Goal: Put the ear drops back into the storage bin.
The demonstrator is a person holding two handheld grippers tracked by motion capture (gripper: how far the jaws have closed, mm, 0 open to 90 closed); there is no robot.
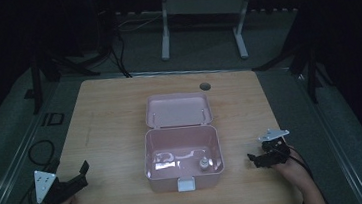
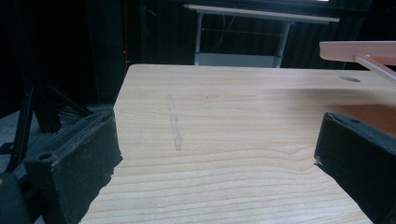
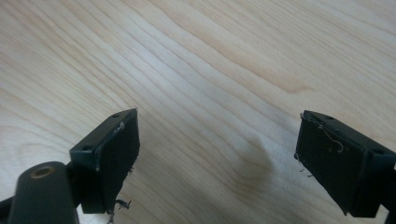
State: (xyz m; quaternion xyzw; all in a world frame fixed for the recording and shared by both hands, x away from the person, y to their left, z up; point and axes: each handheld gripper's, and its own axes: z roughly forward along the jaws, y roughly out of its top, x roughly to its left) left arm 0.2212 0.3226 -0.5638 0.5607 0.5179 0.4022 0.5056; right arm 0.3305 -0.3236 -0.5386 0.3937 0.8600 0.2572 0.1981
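Observation:
A pink plastic box (image 1: 185, 178) stands open in the middle of the wooden table (image 1: 110, 119), its lid (image 1: 178, 110) tipped back behind it. Inside the box, near the front right, lies a small pale round object (image 1: 204, 163). My left gripper (image 1: 71, 182) rests at the table's front left, open, with nothing between its jaws. In the left gripper view the left gripper (image 2: 215, 140) looks across bare wood, and the box's lid (image 2: 359, 50) shows at the upper right. My right gripper (image 1: 265, 158) is at the front right, open over bare wood; the right gripper (image 3: 217, 144) holds nothing.
A round cable hole (image 1: 204, 86) sits near the table's far edge. A white-legged desk frame (image 1: 201, 19) stands on the floor beyond. Black stands and cables (image 1: 40, 150) lie off the table's left side, and more stands (image 1: 311, 69) are at the right.

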